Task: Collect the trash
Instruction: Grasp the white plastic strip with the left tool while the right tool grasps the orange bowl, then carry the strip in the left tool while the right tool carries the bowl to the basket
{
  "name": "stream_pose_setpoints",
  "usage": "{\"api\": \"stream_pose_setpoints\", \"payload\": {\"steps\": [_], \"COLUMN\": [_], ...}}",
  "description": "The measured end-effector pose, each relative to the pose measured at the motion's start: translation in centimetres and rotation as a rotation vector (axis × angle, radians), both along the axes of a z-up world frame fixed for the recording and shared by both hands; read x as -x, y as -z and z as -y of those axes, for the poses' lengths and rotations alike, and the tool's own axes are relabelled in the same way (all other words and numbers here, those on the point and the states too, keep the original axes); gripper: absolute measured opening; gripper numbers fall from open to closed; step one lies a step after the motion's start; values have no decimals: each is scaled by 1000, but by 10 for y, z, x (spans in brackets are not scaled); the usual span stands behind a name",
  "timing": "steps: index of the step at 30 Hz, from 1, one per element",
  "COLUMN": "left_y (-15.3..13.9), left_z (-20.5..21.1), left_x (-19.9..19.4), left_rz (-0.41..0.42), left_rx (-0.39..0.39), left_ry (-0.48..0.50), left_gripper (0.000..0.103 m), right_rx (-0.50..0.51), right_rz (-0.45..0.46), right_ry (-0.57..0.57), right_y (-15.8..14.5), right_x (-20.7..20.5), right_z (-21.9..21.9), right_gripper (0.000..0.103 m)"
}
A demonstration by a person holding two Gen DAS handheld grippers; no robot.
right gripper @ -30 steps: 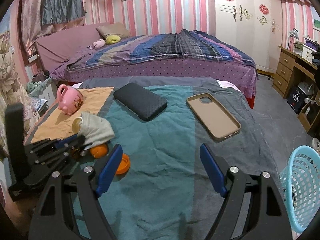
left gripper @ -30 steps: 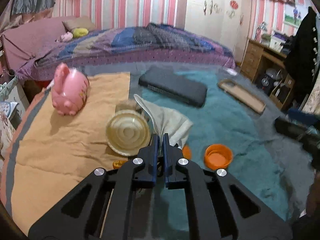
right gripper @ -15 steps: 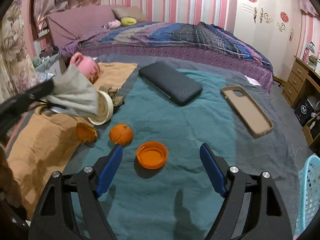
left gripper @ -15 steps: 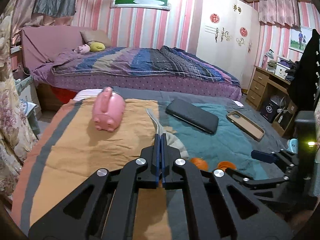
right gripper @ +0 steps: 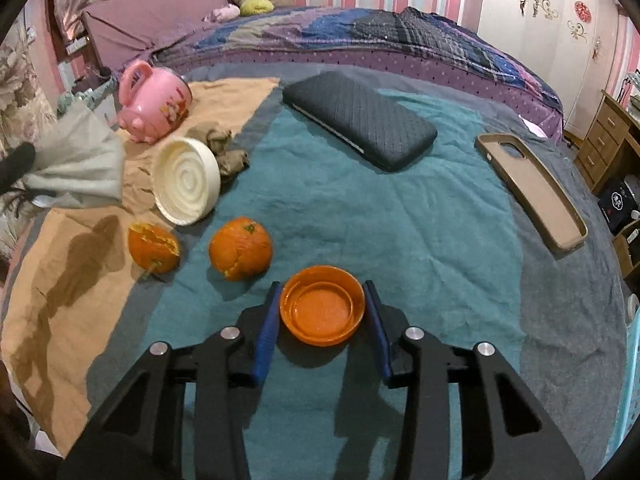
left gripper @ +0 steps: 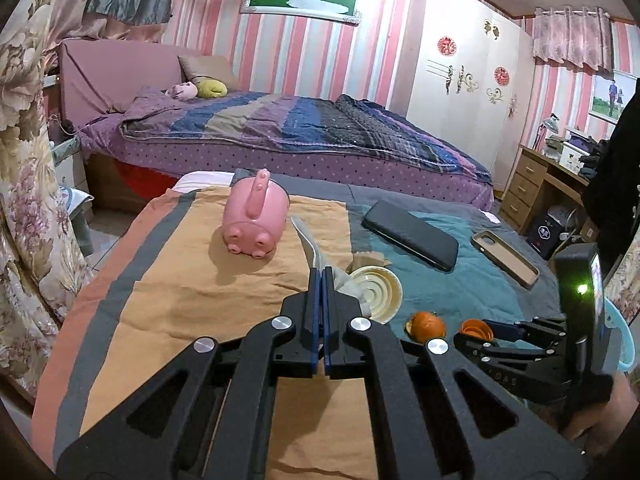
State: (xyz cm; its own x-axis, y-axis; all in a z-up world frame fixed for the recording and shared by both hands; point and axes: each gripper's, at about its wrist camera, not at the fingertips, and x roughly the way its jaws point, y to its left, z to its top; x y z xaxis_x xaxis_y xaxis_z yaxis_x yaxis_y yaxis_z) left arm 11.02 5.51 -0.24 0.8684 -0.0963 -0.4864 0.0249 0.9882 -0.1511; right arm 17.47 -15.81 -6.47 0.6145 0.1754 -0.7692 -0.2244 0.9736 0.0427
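Observation:
My left gripper is shut on a crumpled grey-white tissue and holds it above the table; the tissue also shows at the left of the right wrist view. My right gripper stands around an orange plastic lid on the teal cloth, one finger on each side; I cannot tell whether the fingers touch it. An orange peel, a second peel piece, a cream round lid and brown crumpled paper lie on the table.
A pink pig-shaped mug, a black quilted case and a tan phone case lie further back. A light blue basket stands at the table's right. A bed is behind the table.
My right gripper has moved forward and narrowed around the orange lid. My left gripper has kept the tissue lifted and drifted a little left.

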Motion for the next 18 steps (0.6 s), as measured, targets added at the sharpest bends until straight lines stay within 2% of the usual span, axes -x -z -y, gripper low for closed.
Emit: {"api": "stream_pose_setpoints", "payload": {"steps": [9,18], "left_y": [-17,-32], "left_z": [13,61], "left_x": [12,19], "left_rz": [59,99], "left_rx": [18,66], "left_ry": [27,105], "left_gripper": [0,0], "right_rx": [-65,-90], "right_rz": [106,165], "right_ry": [30,77], "right_y": [-32,-55], "right_x": [16,29], "right_z": [30,78], "right_gripper": [40,40]}}
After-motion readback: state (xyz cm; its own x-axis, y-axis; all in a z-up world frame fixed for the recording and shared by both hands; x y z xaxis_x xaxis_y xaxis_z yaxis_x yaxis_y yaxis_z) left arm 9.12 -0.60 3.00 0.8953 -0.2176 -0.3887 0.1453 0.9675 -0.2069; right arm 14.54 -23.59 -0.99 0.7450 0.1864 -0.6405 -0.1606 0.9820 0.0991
